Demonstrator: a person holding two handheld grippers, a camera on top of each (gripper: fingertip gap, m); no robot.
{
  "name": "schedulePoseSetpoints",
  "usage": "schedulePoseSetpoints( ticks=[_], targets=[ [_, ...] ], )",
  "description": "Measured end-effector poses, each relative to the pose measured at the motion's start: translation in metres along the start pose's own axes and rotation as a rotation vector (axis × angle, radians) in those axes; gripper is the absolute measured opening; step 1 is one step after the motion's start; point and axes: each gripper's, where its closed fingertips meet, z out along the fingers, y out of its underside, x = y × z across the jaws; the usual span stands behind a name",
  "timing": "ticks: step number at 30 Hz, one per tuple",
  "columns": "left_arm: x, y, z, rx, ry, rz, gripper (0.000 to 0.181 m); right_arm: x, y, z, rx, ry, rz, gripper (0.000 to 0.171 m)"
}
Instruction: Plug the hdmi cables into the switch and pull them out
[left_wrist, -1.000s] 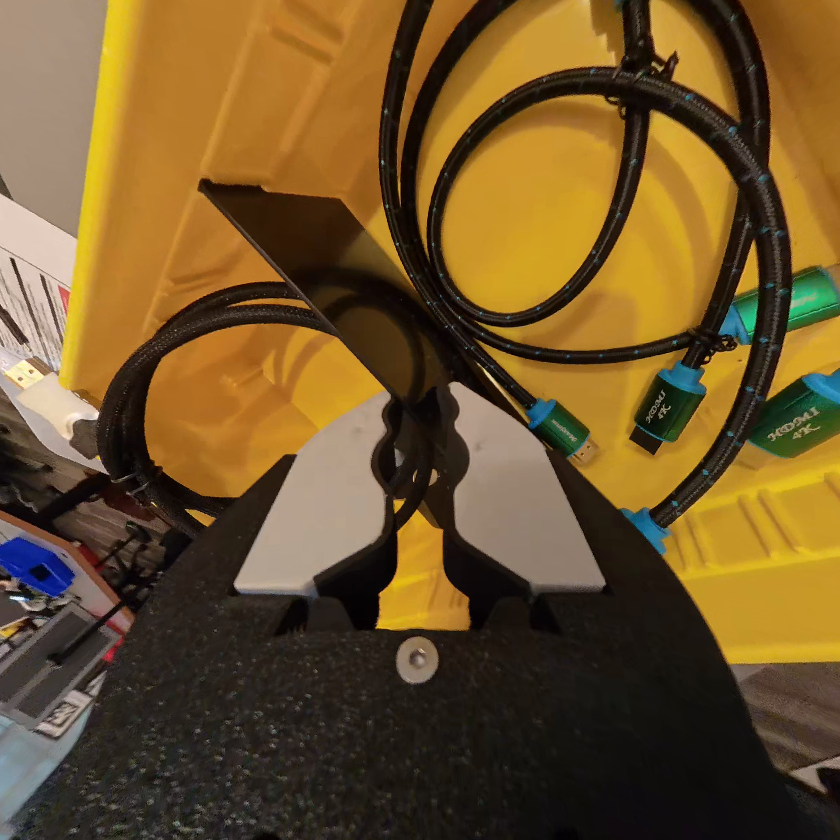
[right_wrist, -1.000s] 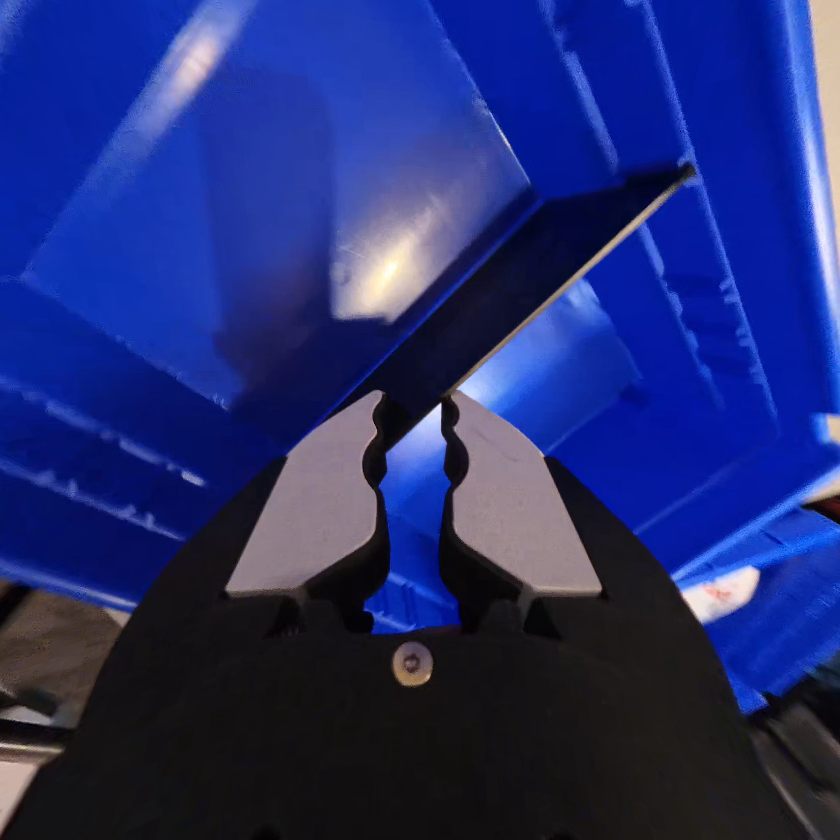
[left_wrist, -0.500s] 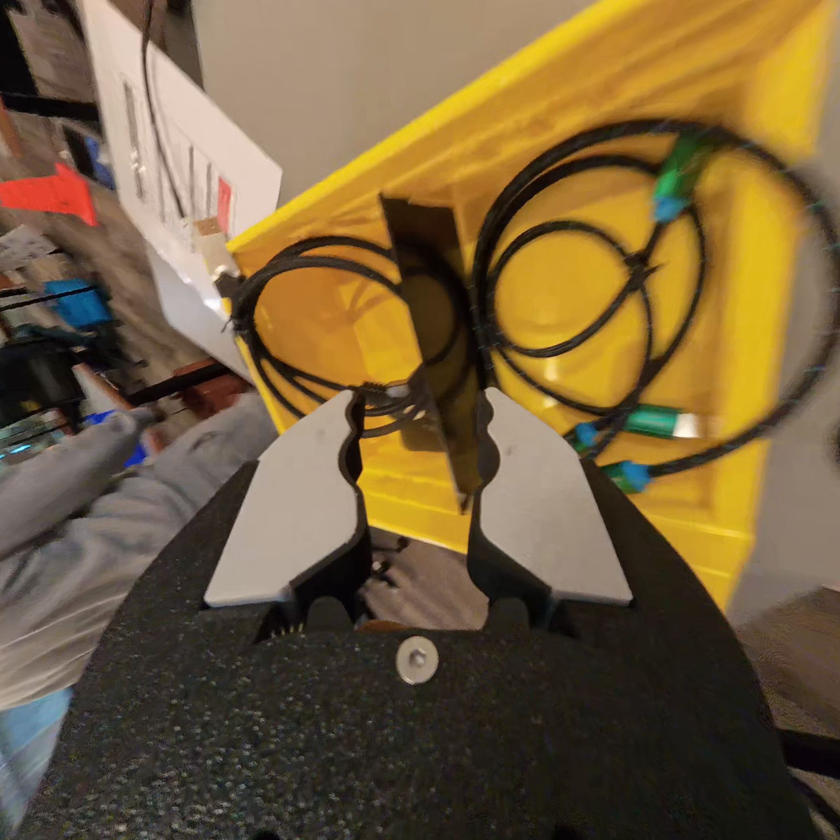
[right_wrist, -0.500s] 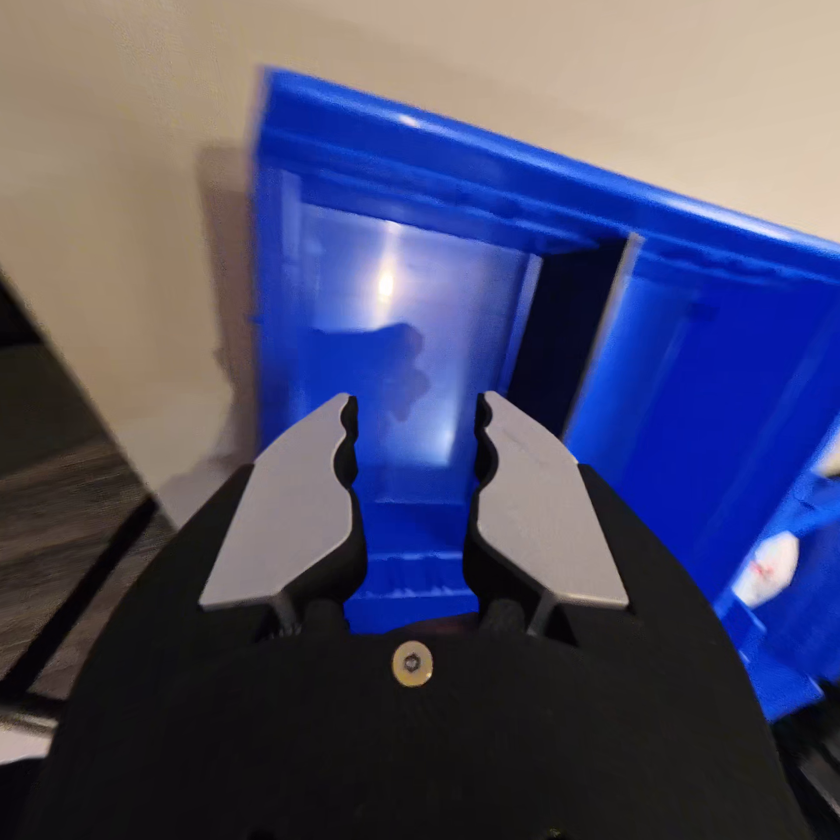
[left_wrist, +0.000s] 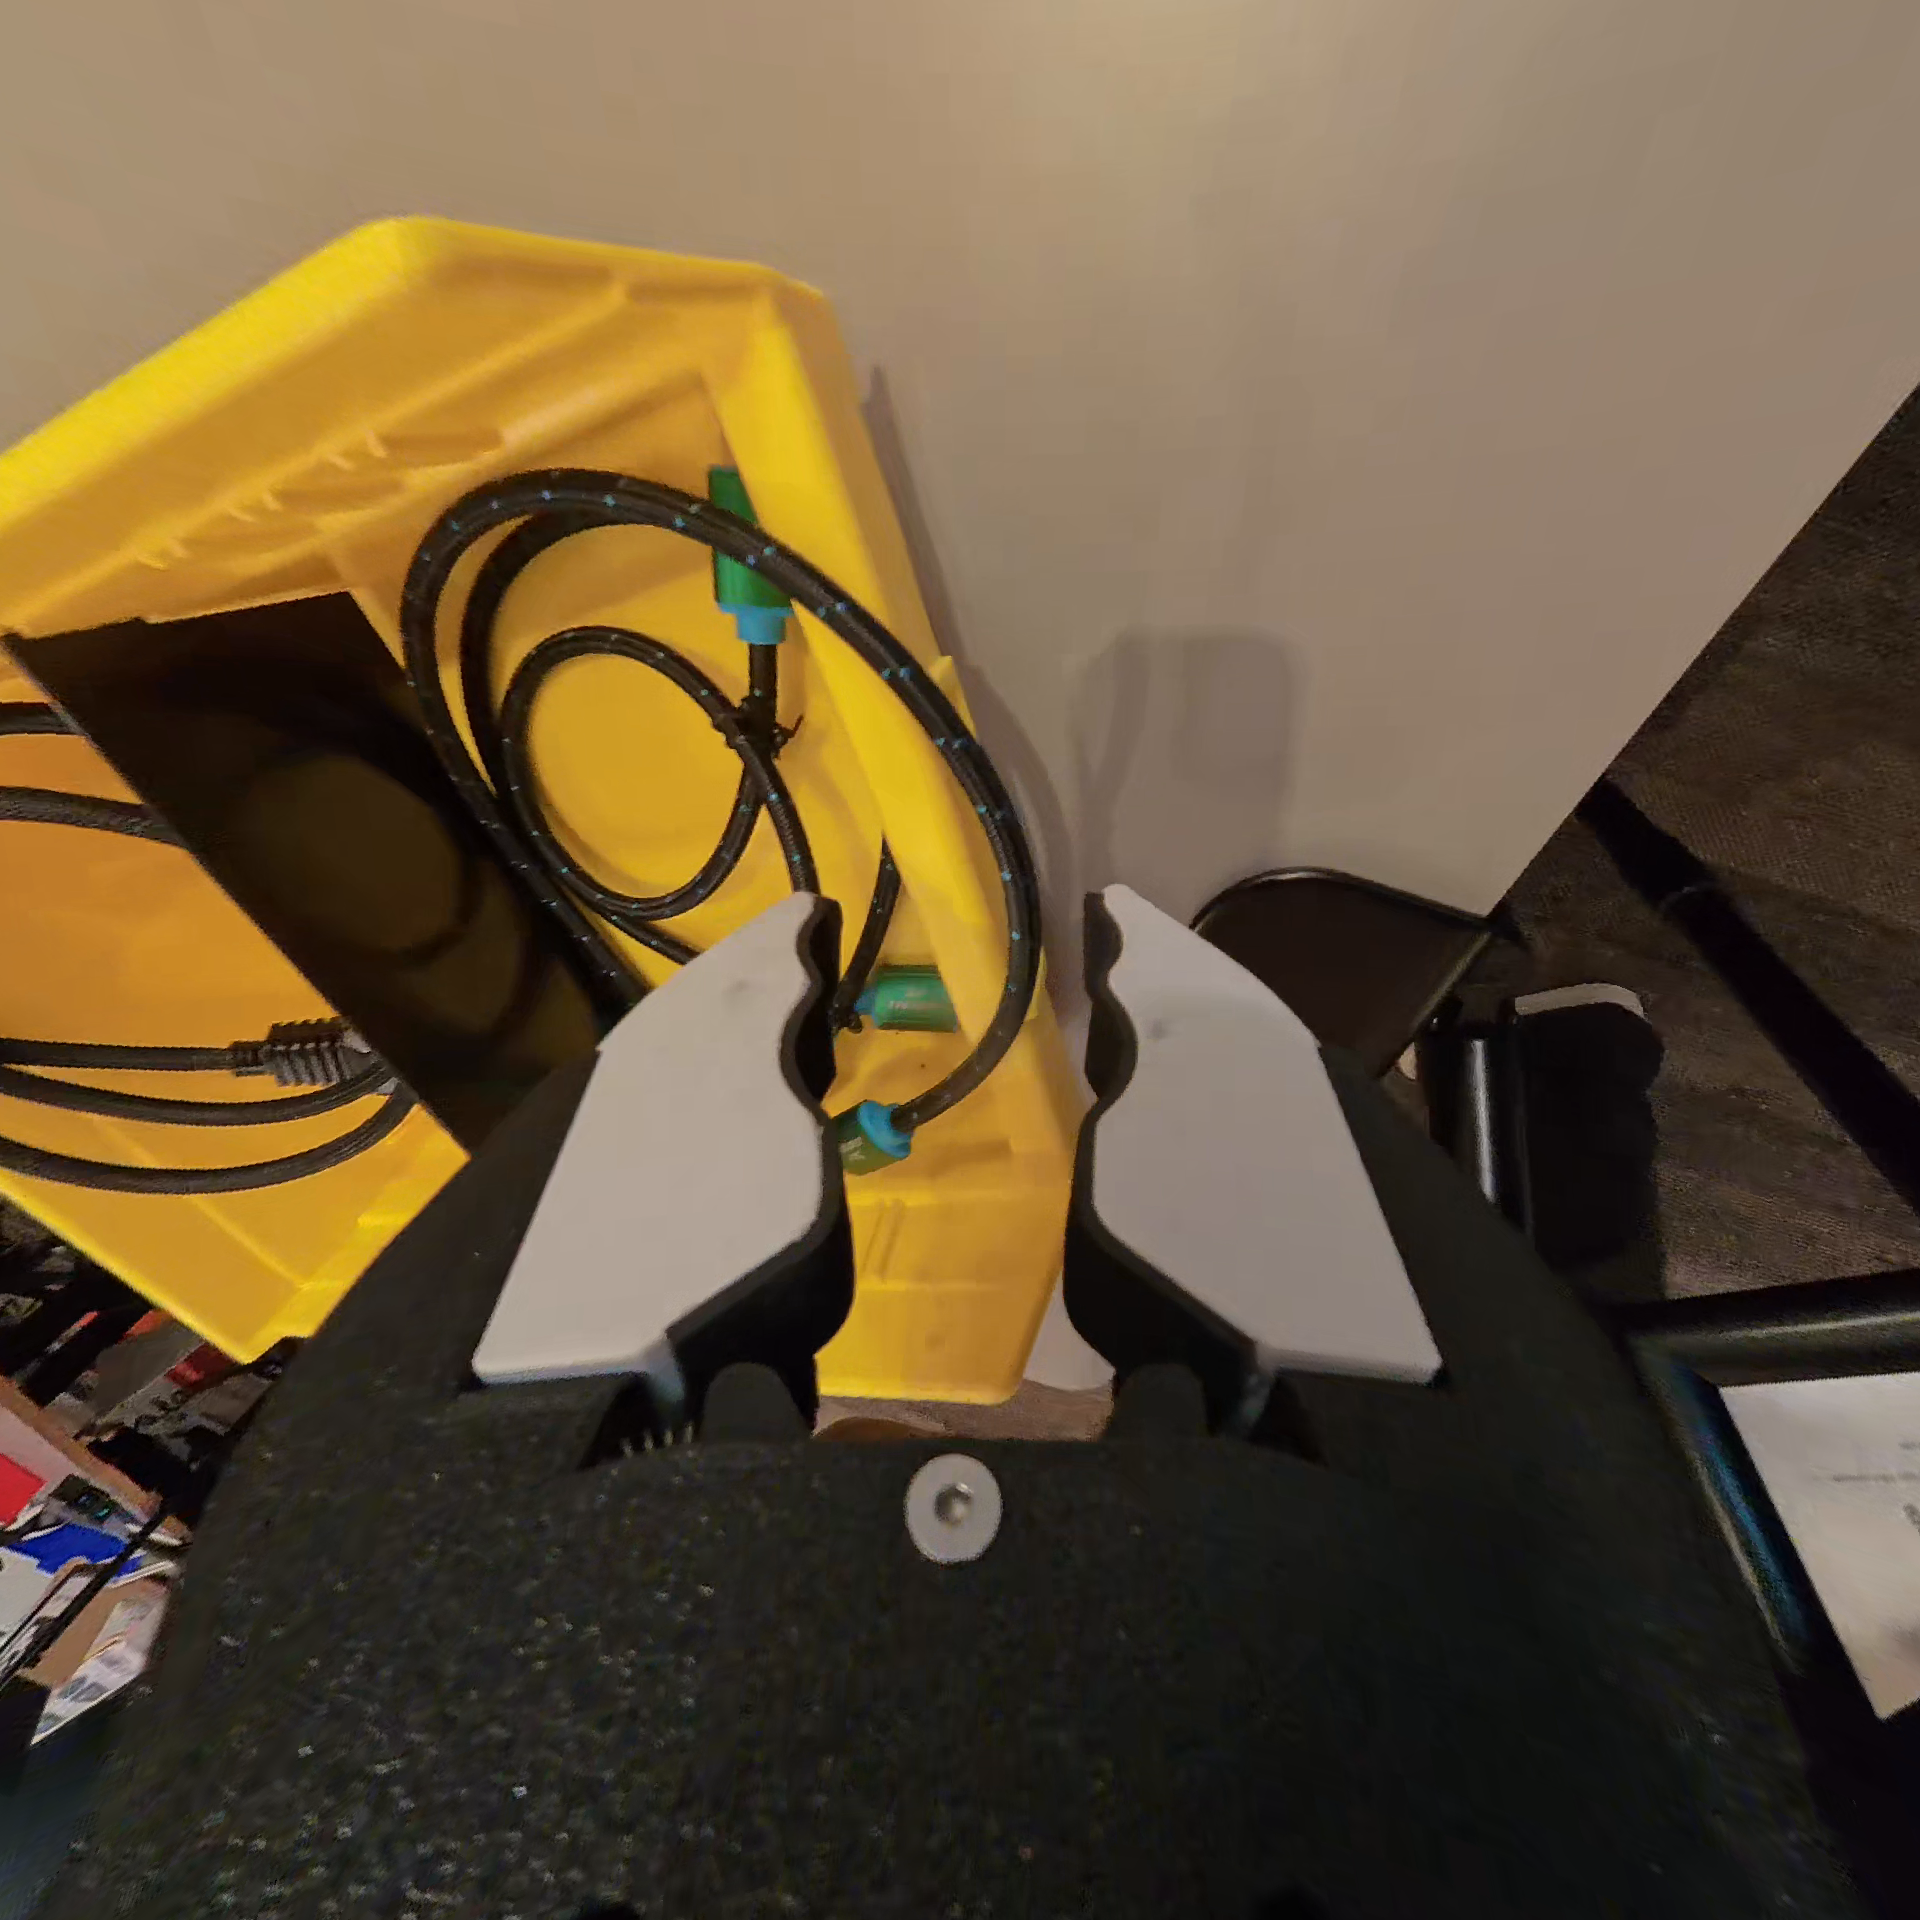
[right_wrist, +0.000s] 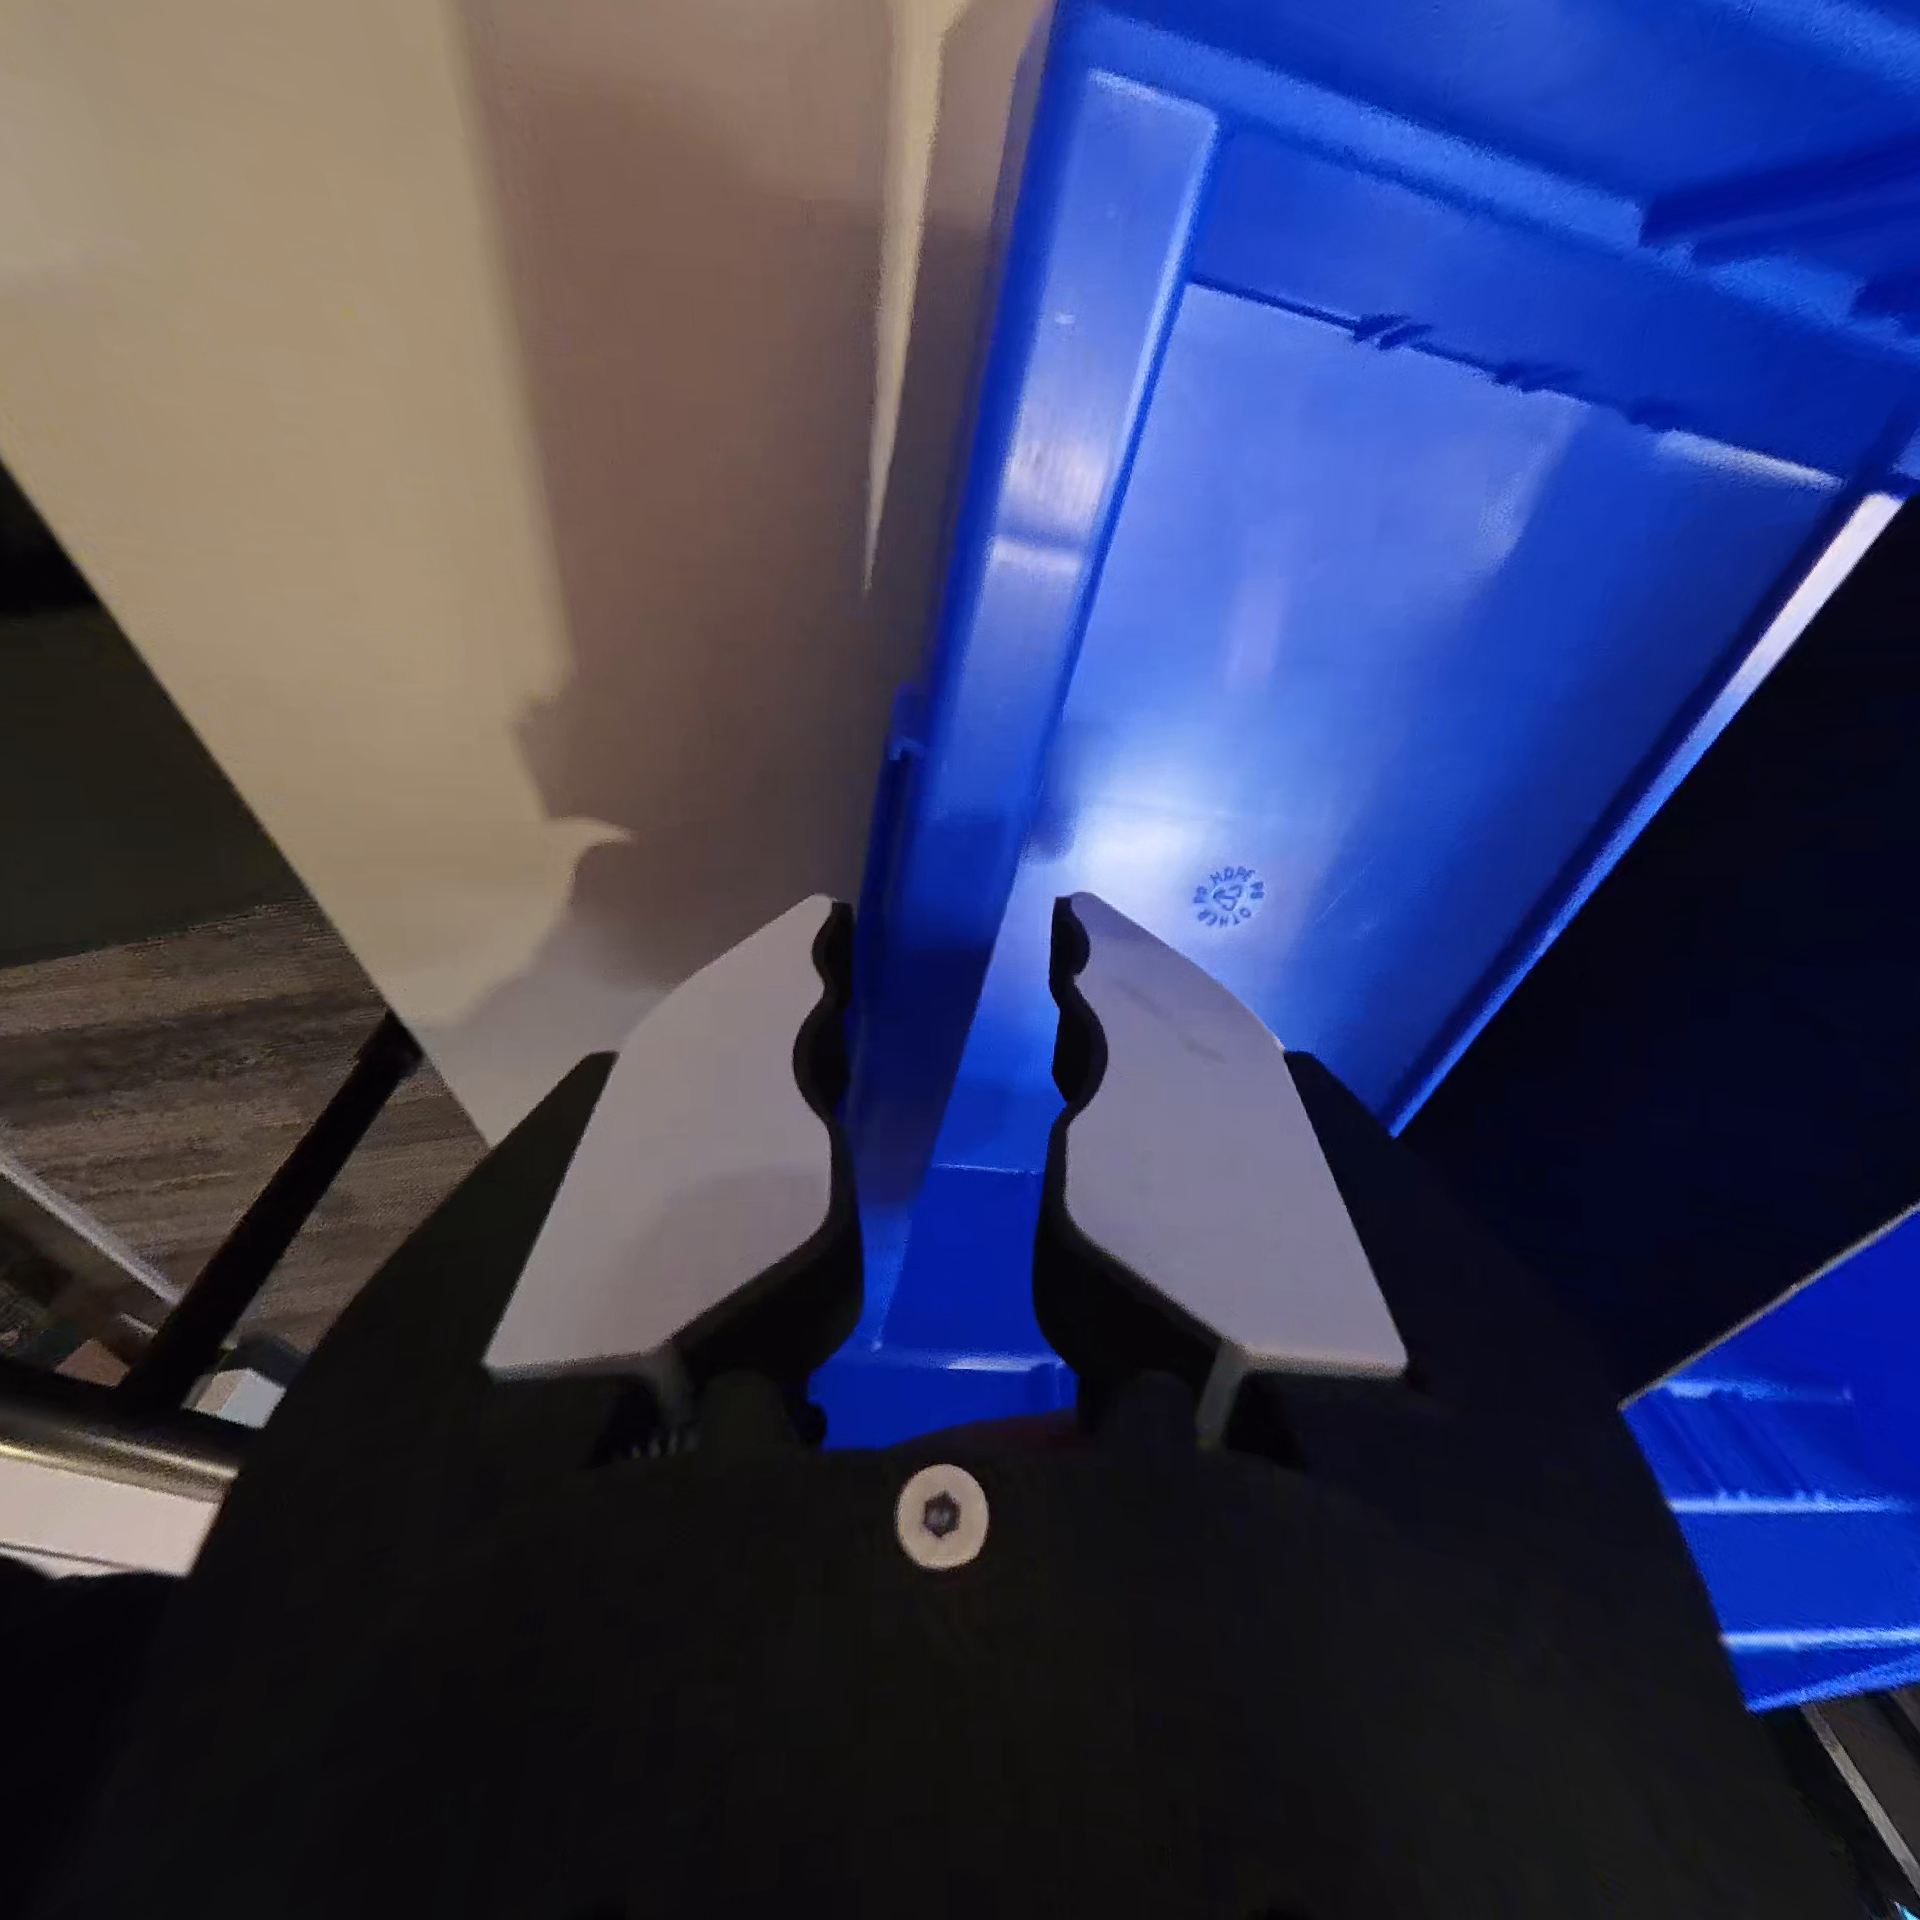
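In the left wrist view a yellow bin (left_wrist: 436, 343) stands against the wall, split by a black divider (left_wrist: 312, 821). Its right compartment holds coiled black braided HDMI cables (left_wrist: 582, 665) with green plugs (left_wrist: 906, 1006). Its left compartment holds plain black cables (left_wrist: 187, 1081). My left gripper (left_wrist: 958, 914) is open and empty, above the bin's right edge. In the right wrist view my right gripper (right_wrist: 948, 914) is open and empty, over the left wall of an empty blue bin (right_wrist: 1351, 675) with a black divider (right_wrist: 1714, 935). No switch is in view.
A beige wall (left_wrist: 1351, 416) stands behind both bins. A dark table surface (left_wrist: 1787, 935) and a black cable lie to the right of the yellow bin, with white paper (left_wrist: 1849, 1507) lower right. Cluttered items (left_wrist: 73, 1475) lie lower left. Wood flooring (right_wrist: 156, 1039) shows left of the blue bin. The tips of one gripper are about 70 cm away from the tips of the other.
Both grippers pulled back from the bin dividers and swung sideways. The left gripper let go of the yellow bin's divider and opened wide; the right gripper also opened wider.
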Motion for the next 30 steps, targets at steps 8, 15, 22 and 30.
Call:
schedulePoseSetpoints(
  ticks=[8, 15, 22, 30],
  targets=[
    [0.007, 0.007, 0.036, -0.123, 0.024, -0.004, 0.048, 0.027, 0.023, 0.002, -0.033, 0.147, 0.028, 0.033],
    [-0.003, 0.025, 0.050, -0.112, 0.014, 0.127, 0.031, 0.031, 0.031, 0.010, -0.016, 0.158, 0.034, 0.026],
    [-0.024, 0.056, 0.056, -0.125, -0.063, 0.259, 0.031, 0.042, 0.046, 0.012, -0.006, 0.169, 0.047, 0.025],
    [-0.068, 0.096, 0.066, -0.195, -0.180, 0.277, 0.028, 0.057, 0.063, 0.014, -0.039, 0.178, 0.069, 0.025]
  ],
)
